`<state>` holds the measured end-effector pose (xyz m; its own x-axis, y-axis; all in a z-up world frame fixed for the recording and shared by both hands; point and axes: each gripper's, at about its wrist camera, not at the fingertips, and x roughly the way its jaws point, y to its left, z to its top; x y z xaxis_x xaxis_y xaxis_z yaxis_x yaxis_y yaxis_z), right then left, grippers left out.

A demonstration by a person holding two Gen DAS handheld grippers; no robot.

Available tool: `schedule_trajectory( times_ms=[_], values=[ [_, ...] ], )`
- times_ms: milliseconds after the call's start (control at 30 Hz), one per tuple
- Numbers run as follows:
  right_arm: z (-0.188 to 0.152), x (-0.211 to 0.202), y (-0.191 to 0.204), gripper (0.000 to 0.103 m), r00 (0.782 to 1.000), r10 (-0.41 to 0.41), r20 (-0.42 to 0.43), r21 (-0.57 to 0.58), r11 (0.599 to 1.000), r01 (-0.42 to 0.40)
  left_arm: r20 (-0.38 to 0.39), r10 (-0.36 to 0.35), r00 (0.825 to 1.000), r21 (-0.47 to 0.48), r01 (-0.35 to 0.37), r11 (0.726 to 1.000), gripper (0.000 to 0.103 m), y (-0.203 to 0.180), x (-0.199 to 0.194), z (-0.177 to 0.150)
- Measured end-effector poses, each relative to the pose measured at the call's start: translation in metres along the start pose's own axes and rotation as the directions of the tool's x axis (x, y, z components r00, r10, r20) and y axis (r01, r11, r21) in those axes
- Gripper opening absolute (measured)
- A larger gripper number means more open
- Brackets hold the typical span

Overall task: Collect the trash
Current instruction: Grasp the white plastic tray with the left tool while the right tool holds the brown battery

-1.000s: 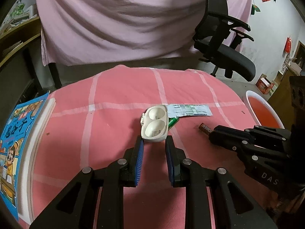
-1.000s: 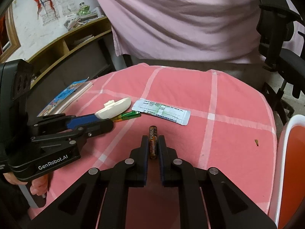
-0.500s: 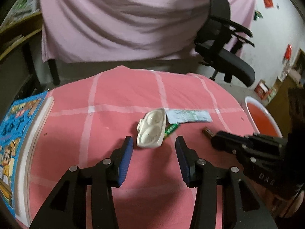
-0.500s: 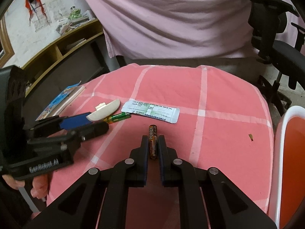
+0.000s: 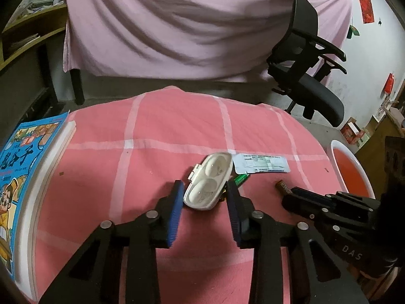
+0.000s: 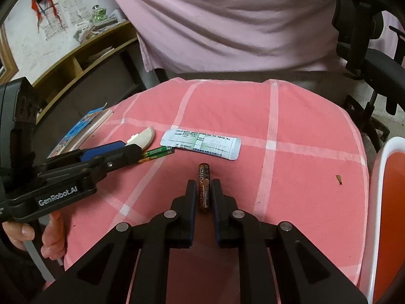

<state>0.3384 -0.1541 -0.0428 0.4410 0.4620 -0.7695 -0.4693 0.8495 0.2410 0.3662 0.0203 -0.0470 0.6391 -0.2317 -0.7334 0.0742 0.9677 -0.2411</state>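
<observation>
Since a second ago your left gripper (image 5: 205,197) has come forward around the white case (image 5: 207,181); its jaws are closing, pads not visibly pressing yet. Case lies mid-cloth, a green battery (image 5: 240,179) touching its right side, a blister pack (image 5: 260,163) just beyond. Your right gripper (image 6: 203,192) stays clenched on the brown battery (image 6: 204,183). Bin (image 6: 379,177) sits far right.

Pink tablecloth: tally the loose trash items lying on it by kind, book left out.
Batteries: 2, green battery and brown battery
White plastic case: 1
Printed packet: 1
Small brown scrap: 1
Total: 5
</observation>
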Motion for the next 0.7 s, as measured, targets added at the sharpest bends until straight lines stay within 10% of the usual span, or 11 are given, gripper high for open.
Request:
schedule_trajectory(
  times_ms=[700],
  values=[
    [-0.004, -0.032, 0.007, 0.008, 0.982, 0.055, 0.180, -0.058, 0.997, -0.045, 0.185, 0.023, 0.983, 0.032, -0.029, 0.999, 0.025, -0.010, -0.038, -0.014]
  ],
)
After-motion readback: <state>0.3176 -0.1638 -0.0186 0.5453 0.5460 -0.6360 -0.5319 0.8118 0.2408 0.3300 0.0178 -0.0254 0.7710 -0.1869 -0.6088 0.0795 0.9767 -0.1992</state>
